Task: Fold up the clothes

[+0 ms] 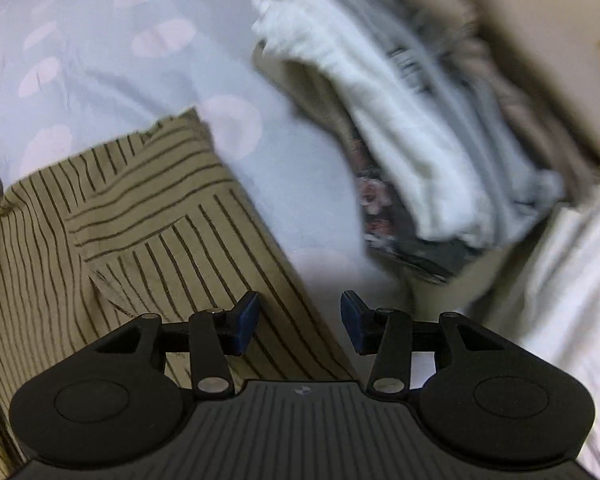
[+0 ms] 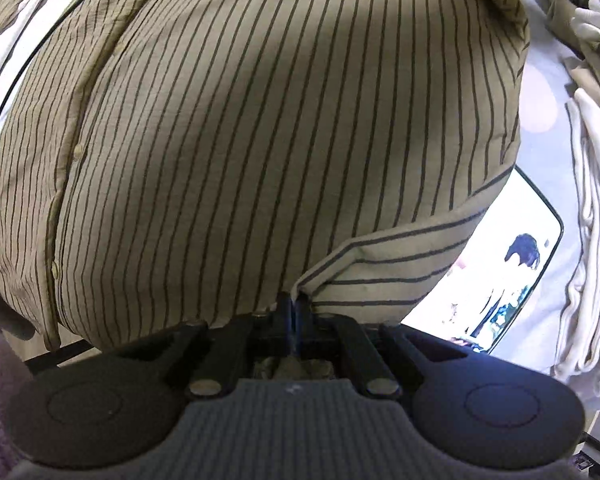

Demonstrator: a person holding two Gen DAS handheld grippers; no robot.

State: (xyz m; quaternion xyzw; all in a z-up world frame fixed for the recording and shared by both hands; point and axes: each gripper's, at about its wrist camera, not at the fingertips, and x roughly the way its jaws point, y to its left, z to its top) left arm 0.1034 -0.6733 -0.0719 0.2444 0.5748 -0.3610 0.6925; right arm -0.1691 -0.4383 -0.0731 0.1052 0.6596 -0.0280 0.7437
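Observation:
A tan shirt with thin dark stripes lies on a pale blue sheet with pink ovals. My left gripper hangs above the shirt's right edge, jaws open and nothing between the blue pads. In the right wrist view the same striped shirt fills most of the picture, its button placket running down the left. My right gripper is shut on a folded edge of the shirt, cloth bunched between the fingers.
A heap of other clothes, white fleece, grey cloth and a dark floral piece, lies at the right. A white panel with a dark border and a printed picture lies under the shirt. Folded cream garments are stacked at the right.

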